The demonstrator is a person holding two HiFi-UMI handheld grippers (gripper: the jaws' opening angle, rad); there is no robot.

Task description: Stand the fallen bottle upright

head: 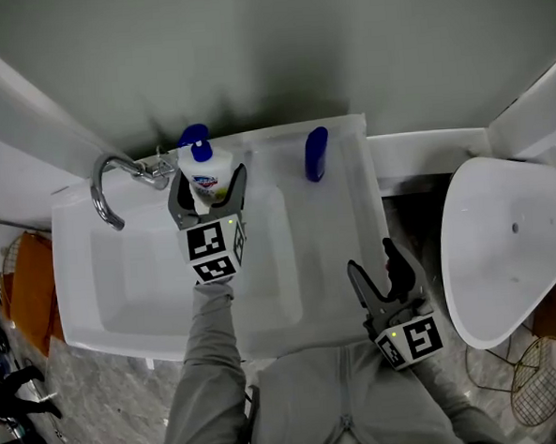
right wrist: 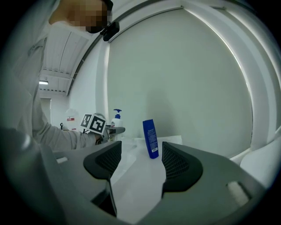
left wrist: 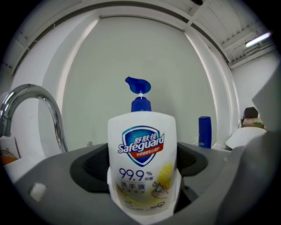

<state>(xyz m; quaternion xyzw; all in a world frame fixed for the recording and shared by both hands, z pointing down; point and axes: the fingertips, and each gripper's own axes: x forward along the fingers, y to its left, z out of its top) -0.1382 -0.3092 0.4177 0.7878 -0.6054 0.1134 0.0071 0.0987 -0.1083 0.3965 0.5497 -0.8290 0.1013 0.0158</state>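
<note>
— How are the arms held?

— The left arm, in a grey sleeve (head: 209, 361), reaches forward across the white sink (head: 85, 284). It carries the left gripper (head: 208, 188) to the back rim, just beside the chrome tap (head: 107, 189). The right gripper (head: 371, 258) hangs low near the sink's front right corner, pointing forward.

— And the fingers?

— The left ones are closed on the white pump bottle with a blue pump head (left wrist: 141, 162), one on each side of its lower body. The right ones stand wide apart with nothing between them.

— Where is that bottle?

— Upright at the sink's back rim, near the tap.

— What does each view add?

— The left gripper view shows the label clearly, "Safeguard" and "99.9%", which the head view only smudges. The right gripper view, from the side, shows the pump bottle standing straight. It also shows a dark blue bottle (right wrist: 150, 138) upright further along the rim, well apart from it. Only the head view shows a white oval bowl (head: 505, 240) to the right of the sink.

— Anything hidden?

— The pump bottle's base. The fingers cover it in every view, so I cannot tell whether it rests on the rim or is held above it.
</note>
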